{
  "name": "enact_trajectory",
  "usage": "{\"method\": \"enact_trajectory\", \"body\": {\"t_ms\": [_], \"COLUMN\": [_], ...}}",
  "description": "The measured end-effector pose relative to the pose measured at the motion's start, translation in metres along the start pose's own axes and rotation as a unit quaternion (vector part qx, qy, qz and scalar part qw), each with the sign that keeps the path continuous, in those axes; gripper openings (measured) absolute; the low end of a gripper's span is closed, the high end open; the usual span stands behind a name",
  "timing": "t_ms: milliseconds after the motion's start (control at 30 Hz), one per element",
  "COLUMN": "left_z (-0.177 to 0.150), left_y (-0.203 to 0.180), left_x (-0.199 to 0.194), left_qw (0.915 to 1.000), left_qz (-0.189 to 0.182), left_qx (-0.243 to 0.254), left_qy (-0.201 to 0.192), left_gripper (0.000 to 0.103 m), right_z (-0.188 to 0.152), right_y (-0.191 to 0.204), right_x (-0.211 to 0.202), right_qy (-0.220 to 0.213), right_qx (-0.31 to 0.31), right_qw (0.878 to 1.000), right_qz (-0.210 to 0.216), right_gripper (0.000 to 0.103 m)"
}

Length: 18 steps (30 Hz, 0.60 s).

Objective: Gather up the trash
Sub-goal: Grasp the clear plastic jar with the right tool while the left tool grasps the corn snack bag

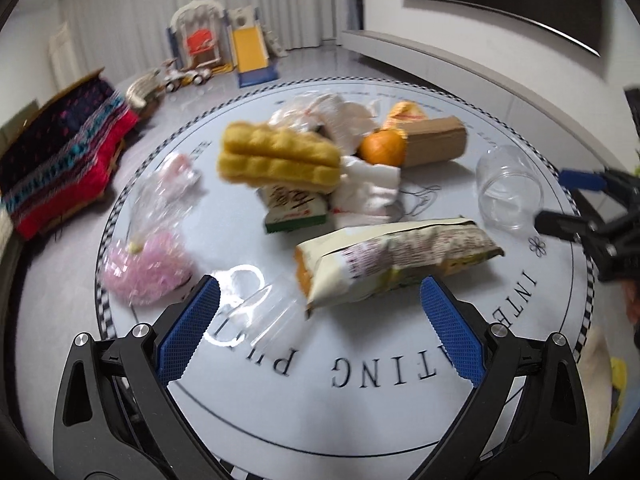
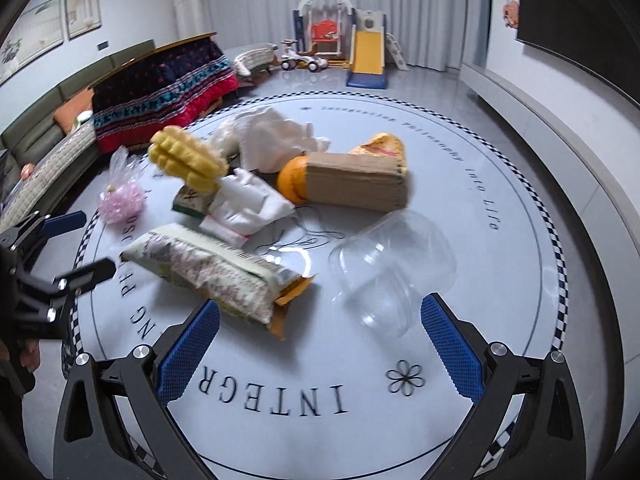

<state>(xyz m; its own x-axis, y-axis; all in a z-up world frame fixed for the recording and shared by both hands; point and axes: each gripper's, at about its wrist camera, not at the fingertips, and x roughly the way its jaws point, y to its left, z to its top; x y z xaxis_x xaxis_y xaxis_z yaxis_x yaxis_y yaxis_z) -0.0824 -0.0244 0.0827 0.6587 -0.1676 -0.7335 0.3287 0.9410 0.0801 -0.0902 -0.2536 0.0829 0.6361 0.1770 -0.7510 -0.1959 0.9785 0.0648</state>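
Both our grippers, left (image 1: 318, 306) and right (image 2: 320, 326), gape wide and empty over the table (image 2: 500, 280); trash piles around the orange (image 2: 292, 184), so clear cup (image 2: 394, 266) may skid or crush.

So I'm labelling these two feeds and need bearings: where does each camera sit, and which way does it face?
Left wrist: on the left gripper, facing across the round table at the snack bag; its open blue fingers show, the right gripper at the right edge.
Right wrist: on the right gripper, facing the clear plastic cup; its open fingers show, the left gripper at left.
Shared: bag, cup, orange, cardboard box.
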Motion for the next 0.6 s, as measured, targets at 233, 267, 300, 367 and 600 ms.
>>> {"method": "enact_trajectory", "body": {"t_ms": [233,267,300,367,600], "left_z": [0.011,0.012,0.013,0.016,0.024], "left_y": [-0.037,-0.042,-0.046,-0.051,-0.073], "left_x": [0.021,0.026,0.030,0.038,0.070], "left_qw": [0.9961,0.9943,0.9928,0.9892,0.9727], "left_qz": [-0.012,-0.013,-0.014,-0.019,-0.018], "left_qx": [0.087,0.105,0.117,0.144,0.225], "left_qy": [0.007,0.012,0.016,0.024,0.055], "left_gripper": [0.097,0.097,0.097,0.097,0.097], "right_z": [0.003,0.002,0.001,0.000,0.000], "right_y": [-0.030,-0.034,-0.038,-0.051,-0.090], "right_x": [0.030,0.032,0.035,0.039,0.044], "right_qy": [0.028,0.029,0.033,0.044,0.060], "right_qx": [-0.020,-0.029,-0.036,-0.042,-0.004], "right_qw": [0.996,0.994,0.992,0.988,0.989], "right_qz": [-0.085,-0.104,-0.120,-0.142,-0.137], "right_gripper": [0.082,0.079,0.074,0.064,0.022]}}
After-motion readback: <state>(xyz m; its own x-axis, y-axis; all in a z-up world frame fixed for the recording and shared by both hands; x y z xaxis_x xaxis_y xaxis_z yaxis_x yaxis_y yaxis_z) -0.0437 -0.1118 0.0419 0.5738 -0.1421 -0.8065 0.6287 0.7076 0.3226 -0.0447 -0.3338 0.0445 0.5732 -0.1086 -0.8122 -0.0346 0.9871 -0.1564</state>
